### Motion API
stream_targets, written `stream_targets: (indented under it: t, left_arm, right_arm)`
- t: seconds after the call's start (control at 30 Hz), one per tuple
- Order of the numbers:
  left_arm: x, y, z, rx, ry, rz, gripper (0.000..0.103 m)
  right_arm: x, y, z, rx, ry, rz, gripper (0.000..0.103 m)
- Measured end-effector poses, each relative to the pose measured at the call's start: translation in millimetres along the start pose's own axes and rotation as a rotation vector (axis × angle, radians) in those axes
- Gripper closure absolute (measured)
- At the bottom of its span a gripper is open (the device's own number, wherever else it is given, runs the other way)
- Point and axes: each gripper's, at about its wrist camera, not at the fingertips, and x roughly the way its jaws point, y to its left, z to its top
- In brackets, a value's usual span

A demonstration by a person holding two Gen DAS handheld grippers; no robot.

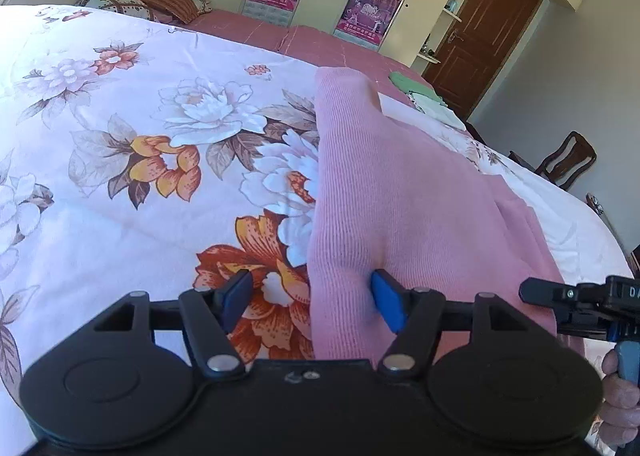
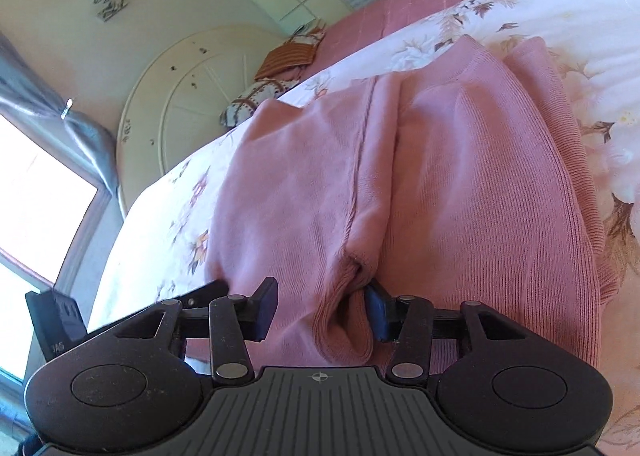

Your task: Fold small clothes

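A pink knitted garment (image 1: pixel 400 191) lies folded lengthwise on the floral quilt (image 1: pixel 120 103). My left gripper (image 1: pixel 310 290) is open at the garment's near left edge. Its left pad hangs over bare quilt and its right fingertip (image 1: pixel 386 296) rests against the knit. In the right wrist view the same garment (image 2: pixel 460 175) shows stacked layers and a seam. My right gripper (image 2: pixel 320 296) stands open at the near hem. A ribbed fold of cloth (image 2: pixel 344 312) bulges between its pads, with no clear pinch. Each view shows part of the other gripper at its edge.
Green and white small clothes (image 1: pixel 424 95) lie at the far end of the bed on a pink sheet (image 1: pixel 320 43). Pillows (image 1: pixel 160 1) lean on the headboard (image 2: pixel 192 95). A wardrobe, a brown door (image 1: pixel 484 31) and a wooden chair (image 1: pixel 568 159) stand beyond. A window (image 2: pixel 36 207) is at the left.
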Motion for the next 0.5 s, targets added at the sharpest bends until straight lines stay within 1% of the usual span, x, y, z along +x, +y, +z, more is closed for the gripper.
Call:
stream_targets:
  t: [0.07,0.1,0.13,0.17,0.2,0.23,0.27,0.3,0.33,0.37,0.43,0.5]
  left_arm:
    - [-6,0,6,-0.007,-0.008,-0.034,0.044]
    - [-12,1,9,-0.013,-0.05,-0.079,0.045]
    - [-18,2,13,-0.016,-0.092,-0.103,0.042]
    - [-19,2,17,-0.016,-0.111,-0.098,0.04]
    - [-16,3,22,-0.014,-0.105,-0.078,0.04]
    - [-9,5,27,-0.016,-0.087,-0.058,0.041]
    - [0,7,31,-0.021,-0.059,-0.041,0.04]
    - [10,9,33,-0.025,-0.032,-0.035,0.036]
    - [18,11,33,-0.032,-0.01,-0.03,0.034]
    - [21,12,34,-0.043,-0.004,-0.035,0.035]
    - [18,2,36,-0.014,-0.008,-0.048,0.046]
    - [14,-14,35,0.039,-0.016,-0.053,0.047]
  right_arm:
    - [7,-6,6,0.052,-0.011,0.014,0.056]
    - [10,-7,8,0.067,-0.009,0.027,0.056]
    - [13,-7,10,0.07,-0.001,0.04,0.059]
    - [17,-6,12,0.061,0.011,0.048,0.064]
    - [20,-5,13,0.048,0.019,0.043,0.072]
    - [25,-5,15,0.04,0.024,0.031,0.075]
    - [27,-6,16,0.047,0.024,0.03,0.076]
    - [29,-8,17,0.056,0.024,0.03,0.078]
    - [30,-7,18,0.049,0.022,0.018,0.089]
    - [28,-3,17,0.014,0.009,-0.009,0.092]
    - [21,16,14,-0.113,-0.03,-0.079,0.094]
    - [6,39,12,-0.24,-0.084,-0.14,0.094]
